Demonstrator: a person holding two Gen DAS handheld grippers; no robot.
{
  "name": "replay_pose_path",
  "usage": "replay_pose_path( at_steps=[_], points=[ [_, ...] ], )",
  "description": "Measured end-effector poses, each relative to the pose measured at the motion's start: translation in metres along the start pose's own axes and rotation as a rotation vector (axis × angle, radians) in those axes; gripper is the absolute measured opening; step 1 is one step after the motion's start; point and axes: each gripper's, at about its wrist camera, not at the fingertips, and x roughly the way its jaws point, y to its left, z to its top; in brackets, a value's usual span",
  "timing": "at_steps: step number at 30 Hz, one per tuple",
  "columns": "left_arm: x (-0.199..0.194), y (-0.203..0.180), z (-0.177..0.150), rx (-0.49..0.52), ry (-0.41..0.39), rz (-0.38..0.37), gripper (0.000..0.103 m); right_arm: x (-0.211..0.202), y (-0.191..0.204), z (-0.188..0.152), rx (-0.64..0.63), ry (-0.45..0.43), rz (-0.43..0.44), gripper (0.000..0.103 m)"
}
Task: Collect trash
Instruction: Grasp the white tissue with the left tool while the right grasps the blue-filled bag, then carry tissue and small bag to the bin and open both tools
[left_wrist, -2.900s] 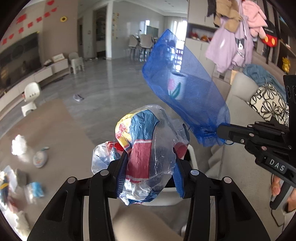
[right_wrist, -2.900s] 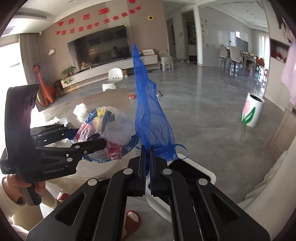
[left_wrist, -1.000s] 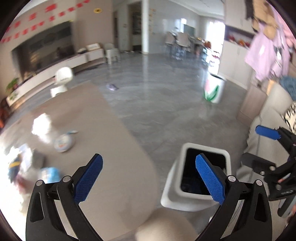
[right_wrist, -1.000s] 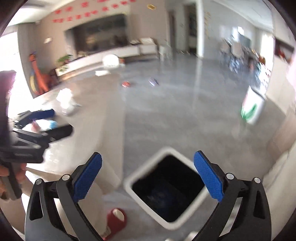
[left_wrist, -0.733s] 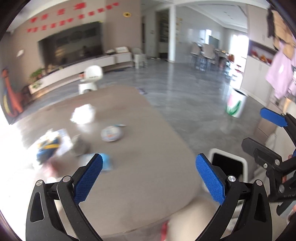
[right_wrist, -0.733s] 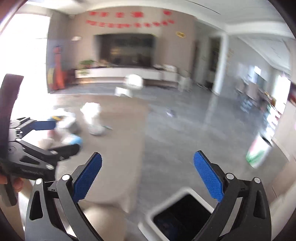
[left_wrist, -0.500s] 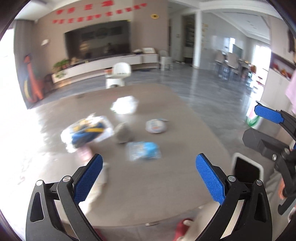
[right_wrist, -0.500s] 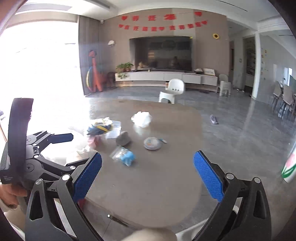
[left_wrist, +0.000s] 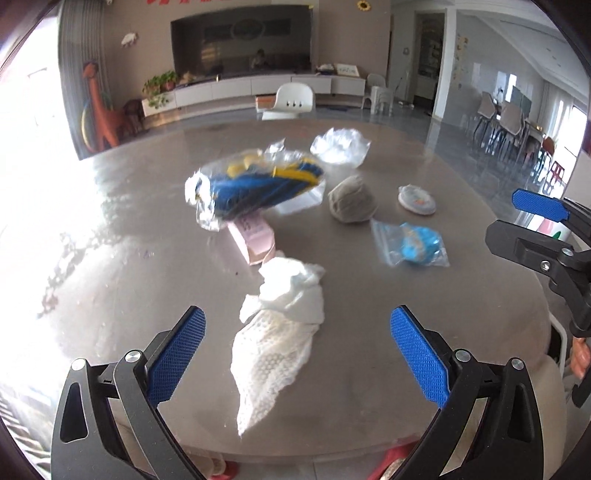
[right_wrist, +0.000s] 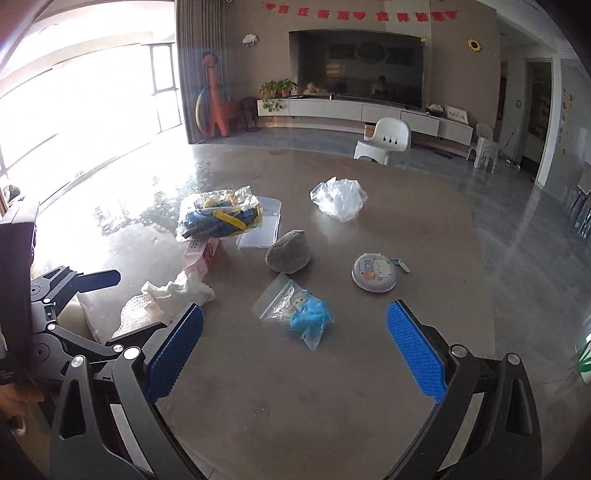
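Trash lies on a grey-brown table (left_wrist: 110, 280). A crumpled white paper and mesh wrapper (left_wrist: 280, 325) lies just ahead of my open, empty left gripper (left_wrist: 297, 354). A clear zip bag with something blue inside (right_wrist: 299, 314) lies just ahead of my open, empty right gripper (right_wrist: 293, 345). Farther back are a blue and yellow plastic bag (left_wrist: 255, 188), a pink carton (left_wrist: 253, 236), a grey lump (left_wrist: 351, 203), a crumpled clear bag (left_wrist: 340, 147) and a round white disc (right_wrist: 373, 275).
A clear flat lid (right_wrist: 262, 221) lies under the blue and yellow bag. A white chair (right_wrist: 386, 142) stands beyond the table's far edge. The white bin's rim (left_wrist: 563, 347) shows at the right past the table edge. The left gripper (right_wrist: 74, 280) shows at the right wrist view's left.
Both grippers let the blue net and the plastic bag go at the white bin, opened, and swung left from the bin to face the table with its trash.
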Motion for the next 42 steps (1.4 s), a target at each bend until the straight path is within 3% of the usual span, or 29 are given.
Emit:
replay_pose_path(
  at_steps=[8, 13, 14, 15, 16, 19, 21, 22, 27, 33, 42],
  points=[
    [0.034, 0.013, -0.006, -0.029, 0.065, -0.015, 0.096, 0.029, 0.008, 0.001, -0.025, 0.032, 0.006, 0.099],
    [0.045, 0.009, -0.010, 0.028, 0.077, -0.007, 0.065, 0.051, 0.007, 0.001, -0.025, 0.075, 0.008, 0.099],
    [0.045, 0.009, -0.009, 0.033, 0.074, -0.009, 0.051, 0.055, 0.007, 0.000, -0.026, 0.084, 0.008, 0.099],
    [0.044, 0.009, -0.009, 0.035, 0.073, -0.014, 0.029, 0.059, 0.007, 0.001, -0.026, 0.089, 0.002, 0.099],
    [0.043, 0.011, -0.008, 0.027, 0.077, -0.015, 0.017, 0.063, 0.007, 0.001, -0.027, 0.097, 0.001, 0.099],
    [0.033, 0.021, -0.008, -0.019, 0.059, -0.035, 0.017, 0.077, 0.007, 0.001, -0.032, 0.131, -0.016, 0.097],
    [0.025, 0.022, -0.006, -0.007, 0.039, -0.025, 0.017, 0.087, 0.006, 0.000, -0.031, 0.157, -0.017, 0.086],
    [0.018, 0.023, -0.004, -0.004, 0.024, -0.025, 0.017, 0.093, 0.005, -0.001, -0.031, 0.181, -0.016, 0.072],
    [-0.005, 0.014, 0.006, -0.004, -0.021, -0.040, 0.017, 0.100, 0.000, -0.002, -0.020, 0.235, -0.038, 0.046],
    [-0.021, 0.002, 0.015, 0.016, -0.047, -0.049, 0.017, 0.068, -0.009, 0.000, 0.027, 0.186, -0.009, 0.041],
    [-0.047, -0.048, 0.028, 0.105, -0.095, -0.132, 0.017, -0.039, -0.032, -0.011, 0.083, 0.059, -0.083, 0.041]
  ],
)
